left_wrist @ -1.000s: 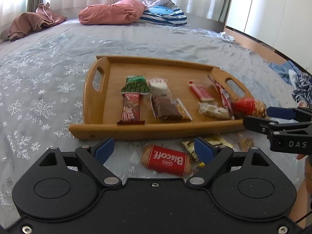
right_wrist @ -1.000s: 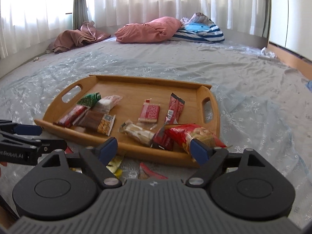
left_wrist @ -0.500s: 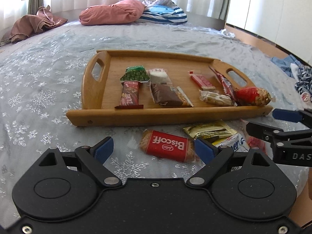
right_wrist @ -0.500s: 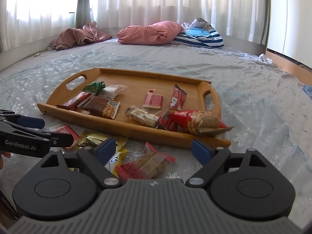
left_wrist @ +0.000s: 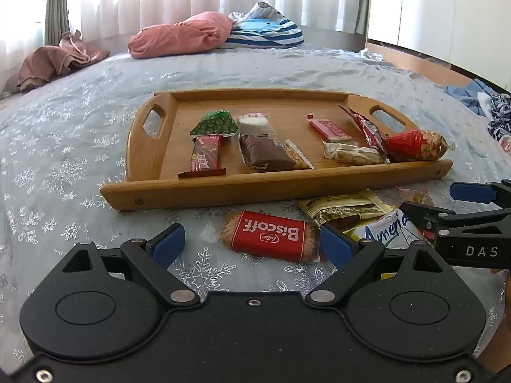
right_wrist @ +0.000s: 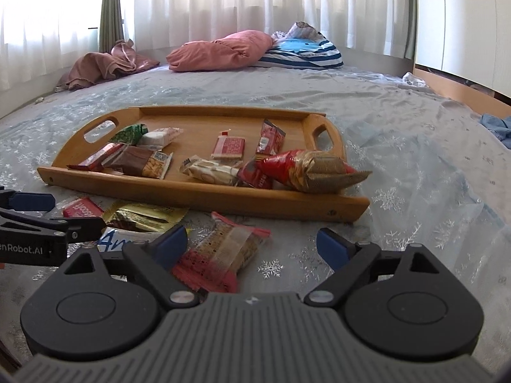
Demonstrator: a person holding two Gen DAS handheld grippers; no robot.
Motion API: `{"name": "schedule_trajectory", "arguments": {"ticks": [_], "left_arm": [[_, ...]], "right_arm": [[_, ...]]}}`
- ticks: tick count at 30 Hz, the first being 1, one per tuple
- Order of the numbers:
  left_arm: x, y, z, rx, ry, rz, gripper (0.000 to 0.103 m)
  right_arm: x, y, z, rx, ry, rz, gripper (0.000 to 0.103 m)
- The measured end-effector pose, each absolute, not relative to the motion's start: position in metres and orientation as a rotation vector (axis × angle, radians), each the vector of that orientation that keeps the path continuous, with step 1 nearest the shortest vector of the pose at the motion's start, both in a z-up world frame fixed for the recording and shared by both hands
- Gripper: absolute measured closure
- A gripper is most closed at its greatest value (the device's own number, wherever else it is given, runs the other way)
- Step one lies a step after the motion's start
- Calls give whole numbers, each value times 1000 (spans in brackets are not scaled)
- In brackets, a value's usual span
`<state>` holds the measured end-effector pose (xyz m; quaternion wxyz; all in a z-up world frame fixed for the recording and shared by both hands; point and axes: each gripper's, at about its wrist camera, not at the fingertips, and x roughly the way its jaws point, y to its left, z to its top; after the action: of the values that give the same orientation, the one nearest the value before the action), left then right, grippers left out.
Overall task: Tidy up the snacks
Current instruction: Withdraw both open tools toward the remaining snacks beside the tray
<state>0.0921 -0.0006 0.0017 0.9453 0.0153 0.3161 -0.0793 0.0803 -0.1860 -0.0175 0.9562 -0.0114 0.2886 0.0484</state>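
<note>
A rectangular bamboo tray with cut-out handles (left_wrist: 150, 162) is resting on a pale blue bedspread printed with silver snowflakes (left_wrist: 64, 146). Lying inside the tray are a green triangular pea packet (left_wrist: 215, 123), a dark red wrapped bar (left_wrist: 204, 157), a brown-and-clear wrapped cake (left_wrist: 266, 156) and a red-and-clear bag of nuts (left_wrist: 415, 145), the last leaning against the tray's near right corner. In front of the tray, loose on the bedspread, are lying a red Biscoff biscuit packet (left_wrist: 271, 235), a gold foil sachet (left_wrist: 346, 208) and a white-and-yellow packet with blue lettering (left_wrist: 388, 228). The left gripper (left_wrist: 252, 241) is hovering low with its blue-padded fingers spread wide, holding nothing; the Biscoff packet is lying between them. The right gripper (right_wrist: 252, 245) is likewise standing wide open and empty; a red-edged clear packet of crackers (right_wrist: 220, 252) is lying just beside its left finger. A pink pillow (right_wrist: 220, 51) and a blue-striped cushion (right_wrist: 303, 52) are lying at the far end of the bed.
</note>
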Motion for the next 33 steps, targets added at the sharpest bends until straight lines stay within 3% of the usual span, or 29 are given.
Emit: {"name": "schedule_trajectory", "arguments": {"ticks": [19, 23, 33], "left_arm": [[89, -3, -8, 44, 598, -165, 13], [84, -7, -7, 80, 575, -176, 23], [80, -10, -7, 99, 562, -193, 30]], "right_arm": [[79, -187, -35, -12, 571, 68, 3], [78, -187, -36, -15, 567, 70, 3], [78, -186, -37, -16, 559, 74, 2]]}}
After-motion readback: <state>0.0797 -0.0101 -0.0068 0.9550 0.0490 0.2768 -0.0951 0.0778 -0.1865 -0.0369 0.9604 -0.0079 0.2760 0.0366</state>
